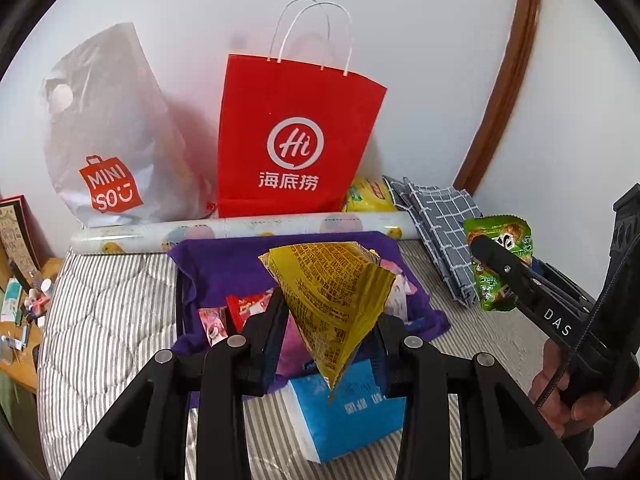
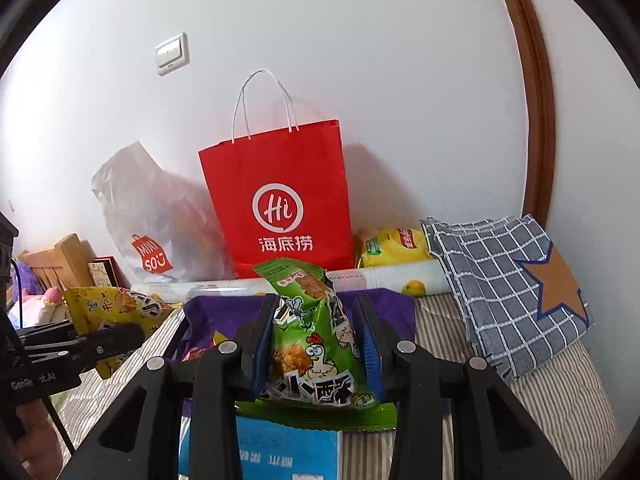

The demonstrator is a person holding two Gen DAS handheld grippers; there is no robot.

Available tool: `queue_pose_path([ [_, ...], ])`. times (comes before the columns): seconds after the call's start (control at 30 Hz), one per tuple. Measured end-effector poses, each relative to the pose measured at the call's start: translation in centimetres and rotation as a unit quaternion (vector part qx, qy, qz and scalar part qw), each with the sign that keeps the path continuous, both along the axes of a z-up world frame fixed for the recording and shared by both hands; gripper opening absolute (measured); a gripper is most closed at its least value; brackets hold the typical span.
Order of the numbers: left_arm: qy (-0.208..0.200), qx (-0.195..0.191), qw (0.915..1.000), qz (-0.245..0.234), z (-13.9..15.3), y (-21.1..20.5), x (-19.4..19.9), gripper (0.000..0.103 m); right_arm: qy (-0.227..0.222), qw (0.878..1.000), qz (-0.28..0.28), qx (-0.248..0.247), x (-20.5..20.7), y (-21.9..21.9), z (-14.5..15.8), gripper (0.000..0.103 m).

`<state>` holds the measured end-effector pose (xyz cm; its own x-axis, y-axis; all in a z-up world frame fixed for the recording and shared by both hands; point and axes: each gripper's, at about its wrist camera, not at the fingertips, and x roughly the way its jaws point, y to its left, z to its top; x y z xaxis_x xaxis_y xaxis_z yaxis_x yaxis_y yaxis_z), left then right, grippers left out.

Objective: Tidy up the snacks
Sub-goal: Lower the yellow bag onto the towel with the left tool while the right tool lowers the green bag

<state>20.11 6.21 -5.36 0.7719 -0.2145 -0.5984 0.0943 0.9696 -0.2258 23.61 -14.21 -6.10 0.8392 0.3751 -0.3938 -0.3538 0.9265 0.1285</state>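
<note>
- Yellow snack packet (image 1: 332, 304) pinched between left gripper (image 1: 328, 320) jaws, sticking up above them.
- Green snack packet (image 2: 316, 344) clamped upright in right gripper (image 2: 316, 344), over purple cloth (image 2: 224, 316).

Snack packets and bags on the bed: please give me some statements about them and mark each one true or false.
1. The left hand-held gripper holds a yellow snack packet. True.
2. The right hand-held gripper is empty. False: it grips a green snack packet.
3. The red paper bag stands upright against the wall. True.
4. The checked cloth lies left of the red paper bag. False: it lies to the right.
</note>
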Motion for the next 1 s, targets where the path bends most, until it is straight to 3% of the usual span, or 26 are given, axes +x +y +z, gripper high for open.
queue_pose_path([
  [0.43,0.012,0.007,0.9998,0.012,0.4,2.7,4.9,0.037,0.014,1.0,-0.006,0.009,4.6,0.7,0.1,0.036],
  [0.6,0.026,-0.01,0.9996,0.006,-0.1,3.1,7.6,0.037,0.031,1.0,0.004,0.007,6.6,1.5,-0.7,0.036],
  [0.77,0.034,-0.002,0.9994,0.002,-1.5,2.8,9.7,0.037,0.045,0.999,0.012,-0.006,8.1,2.2,-2.6,0.036],
  [1.0,0.07,-0.016,0.9974,0.002,-5.6,4.0,11.6,0.037,0.086,0.996,0.017,-0.007,9.9,2.7,-5.5,0.036],
])
